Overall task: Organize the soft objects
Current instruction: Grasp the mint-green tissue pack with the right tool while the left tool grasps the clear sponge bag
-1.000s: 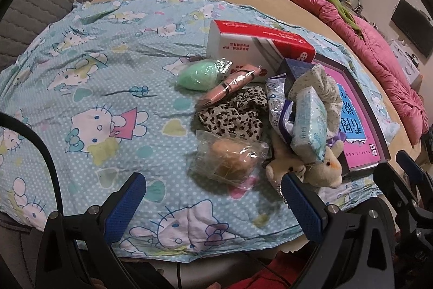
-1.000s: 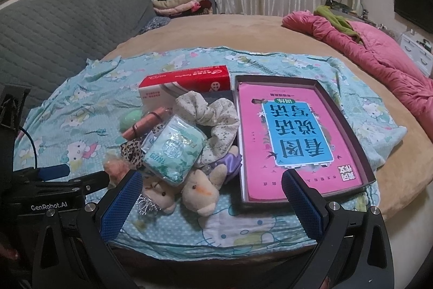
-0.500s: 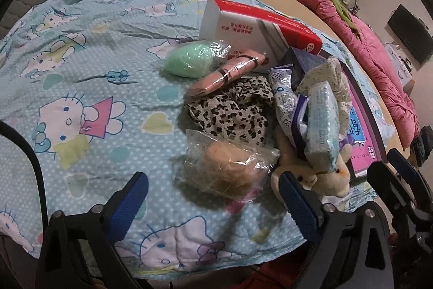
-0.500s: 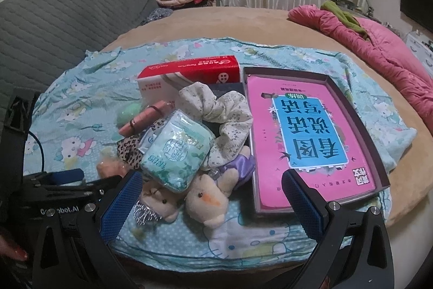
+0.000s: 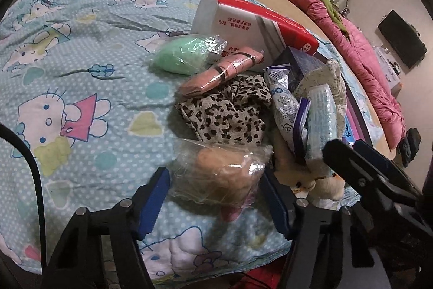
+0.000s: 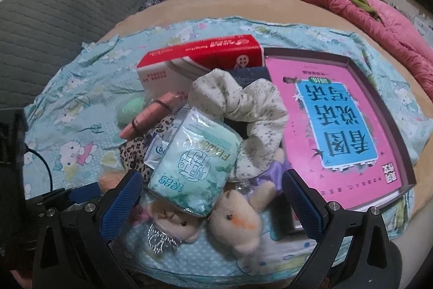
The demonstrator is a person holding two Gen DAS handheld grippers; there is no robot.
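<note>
my left claw (image 5: 213, 197) has just been closing around the bagged peach sponge (image 5: 222, 169) at the pile's near edge, pads not clearly pressing. slick wrap could slip. my right claw (image 6: 211, 205) gapes over the plush toys (image 6: 232, 218).

A light blue sheet (image 5: 89, 77) printed with white cartoon cats; a leopard-spotted scrunchie (image 5: 224, 113), a mint green puff (image 5: 181, 57), a red and white box (image 5: 251, 23), a pink and blue book (image 6: 338, 126), blue-padded fingers (image 5: 154, 201)
</note>
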